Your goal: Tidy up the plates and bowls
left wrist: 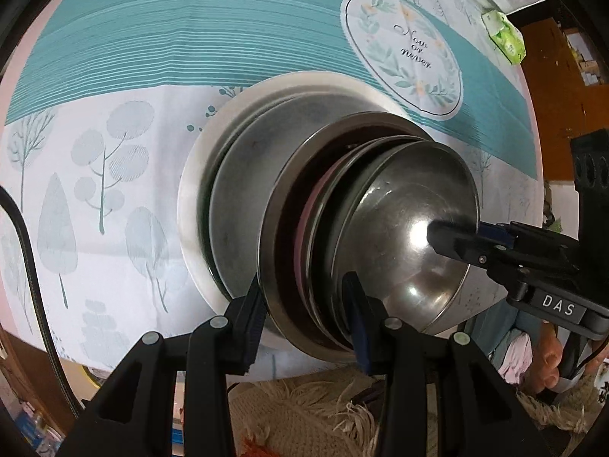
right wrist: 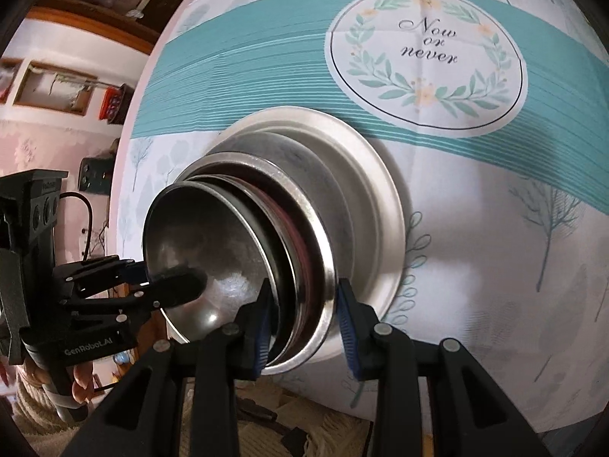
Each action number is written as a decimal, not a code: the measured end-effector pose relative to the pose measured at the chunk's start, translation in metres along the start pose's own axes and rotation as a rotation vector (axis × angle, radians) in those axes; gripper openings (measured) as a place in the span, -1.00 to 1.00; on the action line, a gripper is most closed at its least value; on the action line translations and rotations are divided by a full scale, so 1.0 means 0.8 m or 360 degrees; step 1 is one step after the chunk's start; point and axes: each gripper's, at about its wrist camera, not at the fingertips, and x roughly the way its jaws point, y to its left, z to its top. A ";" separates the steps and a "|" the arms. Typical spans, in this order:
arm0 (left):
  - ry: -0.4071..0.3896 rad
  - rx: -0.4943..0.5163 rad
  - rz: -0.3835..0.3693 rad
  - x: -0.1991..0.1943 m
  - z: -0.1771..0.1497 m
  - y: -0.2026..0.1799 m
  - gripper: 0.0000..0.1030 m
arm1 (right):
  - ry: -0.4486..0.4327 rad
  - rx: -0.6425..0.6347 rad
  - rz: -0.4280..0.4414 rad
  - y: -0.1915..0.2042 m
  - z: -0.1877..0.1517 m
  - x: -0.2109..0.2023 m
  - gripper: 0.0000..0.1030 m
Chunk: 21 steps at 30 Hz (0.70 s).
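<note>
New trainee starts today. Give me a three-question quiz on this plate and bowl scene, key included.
1. True or false: both grippers clamp the rims of the nested metal bowls.
2. What do the bowls sit above? A) a wide plate B) a wire rack C) a sink
3. What words are printed in the round emblem on the tablecloth?

Key:
1. True: the left gripper and the right gripper each straddle the rims on opposite sides.
2. A
3. "Now or never"
</note>
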 end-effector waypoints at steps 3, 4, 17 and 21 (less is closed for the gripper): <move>0.0004 0.0039 0.0003 0.001 0.008 0.005 -0.26 | -0.0022 0.0039 0.0009 0.001 0.001 0.002 -0.39; 0.0029 0.0024 -0.0013 0.000 0.008 0.006 -0.26 | -0.0025 0.0047 0.0013 0.002 0.002 0.002 -0.39; 0.0037 0.0170 -0.0040 -0.001 0.012 -0.002 -0.23 | -0.0100 0.0122 -0.0048 0.001 -0.006 -0.004 -0.38; 0.0019 0.0193 -0.0039 -0.004 0.008 -0.005 -0.07 | -0.0132 0.0117 -0.0079 0.007 -0.007 -0.004 -0.38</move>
